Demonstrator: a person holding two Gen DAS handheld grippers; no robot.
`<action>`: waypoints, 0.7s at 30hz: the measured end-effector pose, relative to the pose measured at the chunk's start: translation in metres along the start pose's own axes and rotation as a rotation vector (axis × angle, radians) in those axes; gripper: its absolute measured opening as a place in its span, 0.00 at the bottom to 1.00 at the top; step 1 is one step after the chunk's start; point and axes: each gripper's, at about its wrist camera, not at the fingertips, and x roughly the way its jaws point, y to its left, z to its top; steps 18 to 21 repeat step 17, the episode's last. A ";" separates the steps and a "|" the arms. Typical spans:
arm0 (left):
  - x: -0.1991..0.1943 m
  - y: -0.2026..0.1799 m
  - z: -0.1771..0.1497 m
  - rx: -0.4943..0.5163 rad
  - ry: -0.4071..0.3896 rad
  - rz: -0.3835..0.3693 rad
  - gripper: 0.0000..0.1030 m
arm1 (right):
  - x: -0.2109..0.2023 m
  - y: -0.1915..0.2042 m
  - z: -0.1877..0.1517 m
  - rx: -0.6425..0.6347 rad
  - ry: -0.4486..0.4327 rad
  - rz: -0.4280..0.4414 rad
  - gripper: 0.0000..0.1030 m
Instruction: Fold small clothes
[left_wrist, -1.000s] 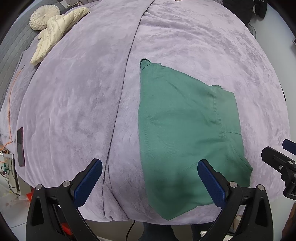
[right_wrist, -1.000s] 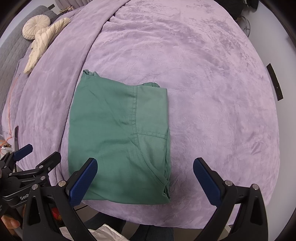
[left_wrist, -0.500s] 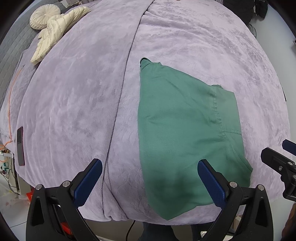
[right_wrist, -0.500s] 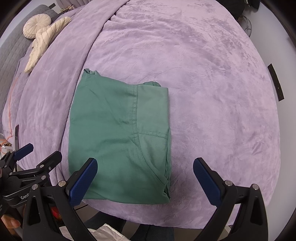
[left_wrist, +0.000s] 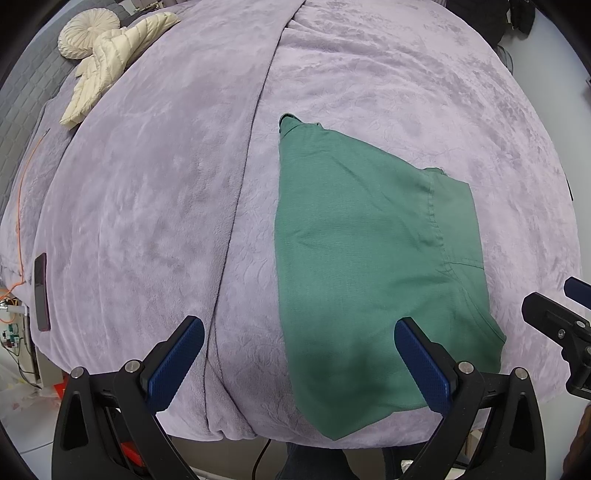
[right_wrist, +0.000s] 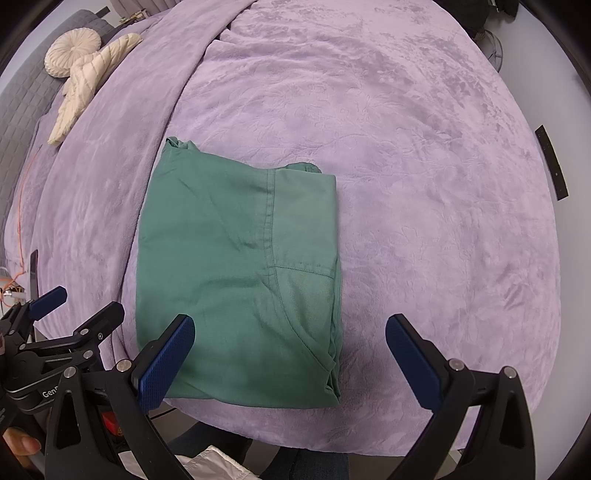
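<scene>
Mostly done by the look of it: green garment (right_wrist: 236, 266) folded flat at 9 o'clock on purple blanket (right_wrist: 424, 184), left gripper (left_wrist: 299, 363) and right gripper (right_wrist: 290, 356) both gaping wide, empty.

Black plastic left gripper (left_wrist: 299, 358) and right gripper (right_wrist: 290, 354), each with 2 textured blue pads (right_wrist: 166, 363), silver screws, partial white lettering, possibly "Gen".
</scene>
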 end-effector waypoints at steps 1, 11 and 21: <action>0.000 0.000 0.000 0.000 0.001 0.001 1.00 | 0.000 0.000 0.000 0.000 0.000 0.000 1.00; 0.001 -0.003 0.003 -0.004 -0.010 0.040 1.00 | 0.003 -0.002 0.001 -0.002 0.006 0.007 1.00; 0.000 -0.007 0.005 0.001 -0.022 0.029 1.00 | 0.008 -0.007 0.006 -0.008 0.016 0.014 1.00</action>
